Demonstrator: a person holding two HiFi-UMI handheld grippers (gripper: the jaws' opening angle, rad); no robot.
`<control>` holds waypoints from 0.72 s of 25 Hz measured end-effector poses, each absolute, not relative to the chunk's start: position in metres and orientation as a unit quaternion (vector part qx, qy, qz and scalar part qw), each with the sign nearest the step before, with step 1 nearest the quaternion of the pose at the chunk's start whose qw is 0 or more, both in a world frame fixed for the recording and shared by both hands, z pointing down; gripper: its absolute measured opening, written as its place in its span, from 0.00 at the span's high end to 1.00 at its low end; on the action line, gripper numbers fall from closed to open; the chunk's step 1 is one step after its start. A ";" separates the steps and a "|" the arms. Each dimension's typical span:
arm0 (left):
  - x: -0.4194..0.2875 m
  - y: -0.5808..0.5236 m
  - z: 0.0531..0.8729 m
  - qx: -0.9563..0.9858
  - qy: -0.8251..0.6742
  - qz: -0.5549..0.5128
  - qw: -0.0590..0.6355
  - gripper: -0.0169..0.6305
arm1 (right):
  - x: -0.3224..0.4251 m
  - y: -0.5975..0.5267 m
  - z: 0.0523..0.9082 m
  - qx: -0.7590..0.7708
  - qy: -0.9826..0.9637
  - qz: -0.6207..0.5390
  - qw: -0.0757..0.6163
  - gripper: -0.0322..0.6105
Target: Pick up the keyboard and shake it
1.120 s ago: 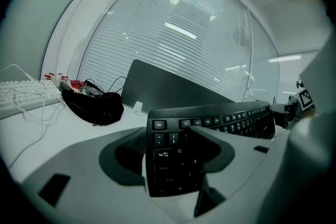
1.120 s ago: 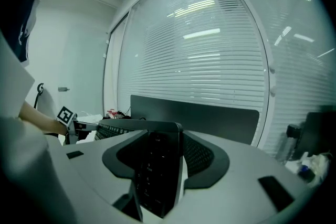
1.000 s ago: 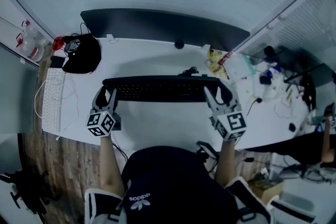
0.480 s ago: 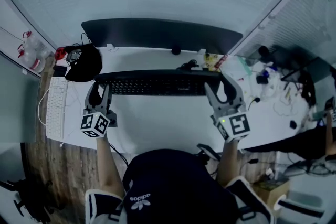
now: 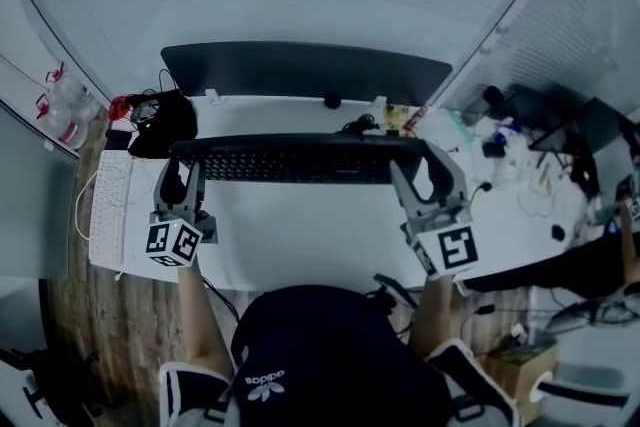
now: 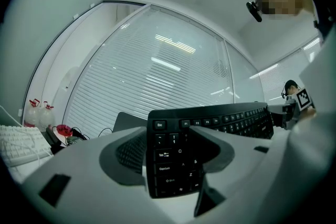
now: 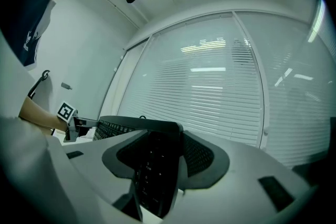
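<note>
A long black keyboard point(image 5: 300, 160) hangs in the air above the white desk point(image 5: 310, 240), held level by its two ends. My left gripper point(image 5: 180, 179) is shut on its left end, where the Esc and Tab keys show between the jaws of the left gripper point(image 6: 170, 153) in the left gripper view. My right gripper point(image 5: 428, 179) is shut on the right end. In the right gripper view the keyboard point(image 7: 153, 162) runs edge-on between the jaws toward the other gripper.
A dark monitor point(image 5: 300, 70) stands at the desk's back edge. A white keyboard point(image 5: 108, 210) lies at the far left, with a black bag point(image 5: 165, 120) behind it. Cables and small clutter point(image 5: 500, 150) crowd the right end. Blinds cover the window beyond.
Both grippers have raised the keyboard off the desk and carried it a little toward the monitor. It now sits higher and looks larger in the head view.
</note>
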State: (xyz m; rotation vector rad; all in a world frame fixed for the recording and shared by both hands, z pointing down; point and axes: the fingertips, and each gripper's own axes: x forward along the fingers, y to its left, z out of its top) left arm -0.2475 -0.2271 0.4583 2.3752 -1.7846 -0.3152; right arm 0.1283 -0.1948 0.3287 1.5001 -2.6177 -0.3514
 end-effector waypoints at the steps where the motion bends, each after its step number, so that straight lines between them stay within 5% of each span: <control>1: -0.248 -0.225 0.457 0.792 -0.597 -0.106 0.074 0.61 | 0.129 -0.192 0.329 0.492 -0.861 -0.117 0.051 0.64; 18: -0.226 -0.186 0.454 0.788 -0.604 -0.100 0.067 0.61 | 0.153 -0.163 0.334 0.483 -0.868 -0.108 0.044 0.64</control>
